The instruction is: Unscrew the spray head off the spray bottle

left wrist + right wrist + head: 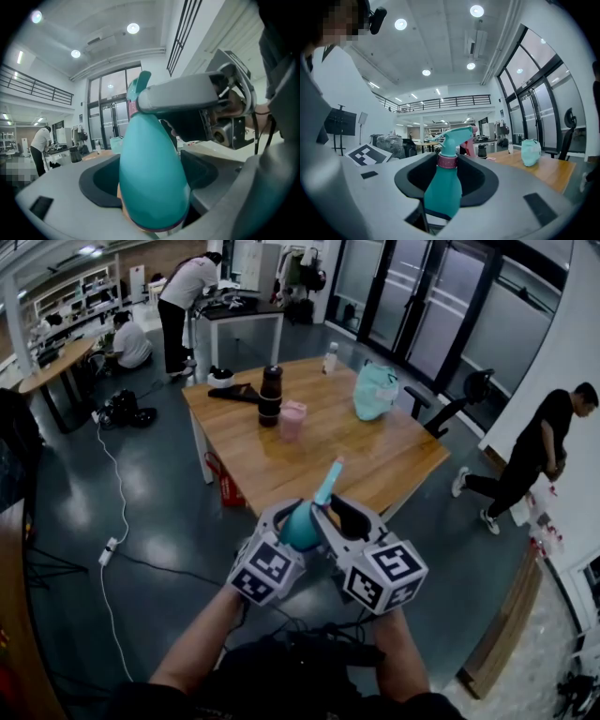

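Note:
A teal spray bottle (302, 526) is held in the air in front of the person, its spray head (328, 482) pointing up and away. My left gripper (295, 512) is shut on the bottle's body (150, 178), which fills the space between its jaws. My right gripper (352, 512) sits close on the right, and one of its grey fingers (187, 93) crosses by the neck. In the right gripper view the bottle (443, 192) stands between that gripper's wide jaws with its pink collar (447, 161) and spray head (452, 136) showing. Dark gaps lie on both sides of it.
Ahead stands a wooden table (375, 460) with a black flask (270, 395), a pink cup (292, 418) and a teal bag (375, 390). A cable (117, 521) runs over the dark floor on the left. One person walks at the right (534, 460); others work at the back.

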A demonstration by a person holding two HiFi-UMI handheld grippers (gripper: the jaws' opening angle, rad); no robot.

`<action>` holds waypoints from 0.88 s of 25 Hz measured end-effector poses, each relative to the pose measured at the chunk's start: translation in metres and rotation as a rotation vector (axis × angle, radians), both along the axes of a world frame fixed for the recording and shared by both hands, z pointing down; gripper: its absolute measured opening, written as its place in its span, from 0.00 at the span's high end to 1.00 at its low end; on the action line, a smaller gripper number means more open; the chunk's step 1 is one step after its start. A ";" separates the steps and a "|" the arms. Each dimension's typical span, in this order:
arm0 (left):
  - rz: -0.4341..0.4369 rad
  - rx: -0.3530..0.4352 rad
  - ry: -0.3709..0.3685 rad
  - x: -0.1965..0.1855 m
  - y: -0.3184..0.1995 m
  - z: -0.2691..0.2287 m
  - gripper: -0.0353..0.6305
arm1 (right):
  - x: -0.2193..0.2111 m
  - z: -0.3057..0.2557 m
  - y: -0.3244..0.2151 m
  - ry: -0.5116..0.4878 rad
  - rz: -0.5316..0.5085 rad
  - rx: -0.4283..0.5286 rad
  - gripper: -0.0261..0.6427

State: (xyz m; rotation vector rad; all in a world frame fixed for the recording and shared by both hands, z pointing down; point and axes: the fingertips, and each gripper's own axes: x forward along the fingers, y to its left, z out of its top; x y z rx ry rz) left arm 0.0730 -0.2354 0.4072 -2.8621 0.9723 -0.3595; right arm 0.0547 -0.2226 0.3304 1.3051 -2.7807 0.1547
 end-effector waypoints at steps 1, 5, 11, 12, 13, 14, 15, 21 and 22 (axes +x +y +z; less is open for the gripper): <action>0.014 -0.003 0.000 0.001 0.001 0.000 0.34 | 0.000 0.001 0.001 0.001 -0.016 0.001 0.75; 0.100 -0.020 0.012 0.000 0.007 -0.003 0.34 | -0.003 -0.001 0.004 -0.023 -0.126 0.007 0.75; 0.241 -0.036 0.027 0.009 0.025 -0.005 0.34 | 0.005 -0.002 0.019 -0.079 -0.319 0.018 0.75; 0.266 -0.037 0.029 0.010 0.029 -0.006 0.34 | 0.005 -0.002 0.021 -0.081 -0.350 0.024 0.75; 0.290 -0.036 0.032 0.010 0.032 -0.007 0.34 | 0.006 -0.003 0.024 -0.086 -0.382 0.029 0.75; 0.312 -0.034 0.036 0.011 0.036 -0.009 0.34 | 0.006 -0.004 0.027 -0.094 -0.414 0.032 0.75; 0.334 -0.033 0.042 0.011 0.039 -0.010 0.34 | 0.007 -0.005 0.030 -0.104 -0.445 0.035 0.75; 0.402 -0.026 0.093 0.012 0.052 -0.019 0.34 | 0.010 -0.012 0.042 -0.138 -0.538 0.060 0.75; 0.395 -0.024 0.100 0.012 0.051 -0.019 0.34 | 0.010 -0.012 0.041 -0.133 -0.527 0.066 0.75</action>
